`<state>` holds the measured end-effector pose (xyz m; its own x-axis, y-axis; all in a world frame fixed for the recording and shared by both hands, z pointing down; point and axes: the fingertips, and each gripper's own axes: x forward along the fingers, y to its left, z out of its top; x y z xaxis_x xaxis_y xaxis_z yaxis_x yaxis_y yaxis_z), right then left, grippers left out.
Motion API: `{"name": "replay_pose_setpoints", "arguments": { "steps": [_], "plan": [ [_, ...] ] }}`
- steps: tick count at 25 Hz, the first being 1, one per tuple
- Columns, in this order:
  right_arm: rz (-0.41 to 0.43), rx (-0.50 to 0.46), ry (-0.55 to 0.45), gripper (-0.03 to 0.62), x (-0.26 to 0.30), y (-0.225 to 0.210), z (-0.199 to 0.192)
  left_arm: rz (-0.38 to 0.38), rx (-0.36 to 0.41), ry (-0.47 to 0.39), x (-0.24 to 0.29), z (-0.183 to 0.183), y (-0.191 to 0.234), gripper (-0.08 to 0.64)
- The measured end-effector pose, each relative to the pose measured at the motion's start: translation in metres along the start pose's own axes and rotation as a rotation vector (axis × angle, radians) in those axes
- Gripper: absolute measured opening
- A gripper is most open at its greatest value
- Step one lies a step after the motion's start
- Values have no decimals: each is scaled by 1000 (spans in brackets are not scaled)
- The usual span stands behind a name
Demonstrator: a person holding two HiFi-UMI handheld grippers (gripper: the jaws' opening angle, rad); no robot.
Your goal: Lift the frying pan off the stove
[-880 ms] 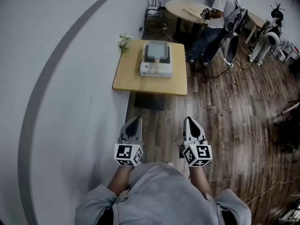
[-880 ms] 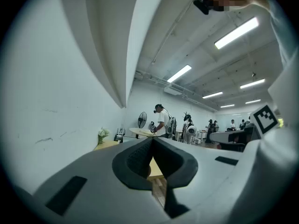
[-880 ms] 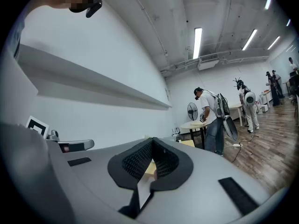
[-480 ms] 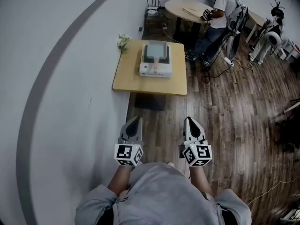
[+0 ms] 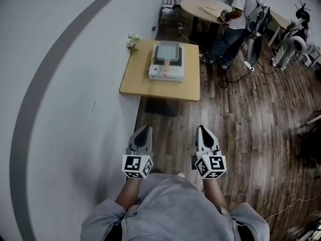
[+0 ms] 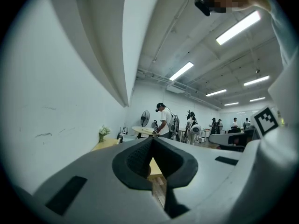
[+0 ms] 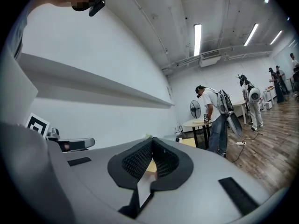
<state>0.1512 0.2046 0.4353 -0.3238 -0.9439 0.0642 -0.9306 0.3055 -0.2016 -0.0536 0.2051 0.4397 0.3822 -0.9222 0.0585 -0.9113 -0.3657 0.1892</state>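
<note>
Frying pan (image 5: 167,51) sat on the white stove (image 5: 166,75), which stood on the far half of the wooden counter (image 5: 145,86) against the wall. Left gripper (image 5: 144,130) and right gripper (image 5: 201,129) were held level, side by side, over the plank floor (image 5: 235,114), well apart from the counter. Each had its jaws pressed together with nothing between them.

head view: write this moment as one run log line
stage: pan not yet reached | frying pan: on stove | left gripper: shut, empty | right gripper: shut, empty | both: well short of wooden table
</note>
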Motion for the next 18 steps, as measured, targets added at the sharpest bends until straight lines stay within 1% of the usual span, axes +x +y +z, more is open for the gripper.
{"name": "replay_pose_setpoints", "arguments": {
  "steps": [4,8,10,13,18],
  "plan": [
    [37,6,36,-2,-5,-8,-8,30,-18,10,-5,-9,-15,2],
    [51,15,54,-2,0,-15,-16,33,-27,38,-4,-22,-24,2],
    [56,18,60,-2,7,-16,-18,32,-31,46,2,-24,-22,2],
    [54,21,63,0,26,-18,-19,22,-35,35,21,-19,-12,2],
    [33,30,61,-2,73,-21,-15,-15,-34,21,68,-8,13,2]
  ]
}}
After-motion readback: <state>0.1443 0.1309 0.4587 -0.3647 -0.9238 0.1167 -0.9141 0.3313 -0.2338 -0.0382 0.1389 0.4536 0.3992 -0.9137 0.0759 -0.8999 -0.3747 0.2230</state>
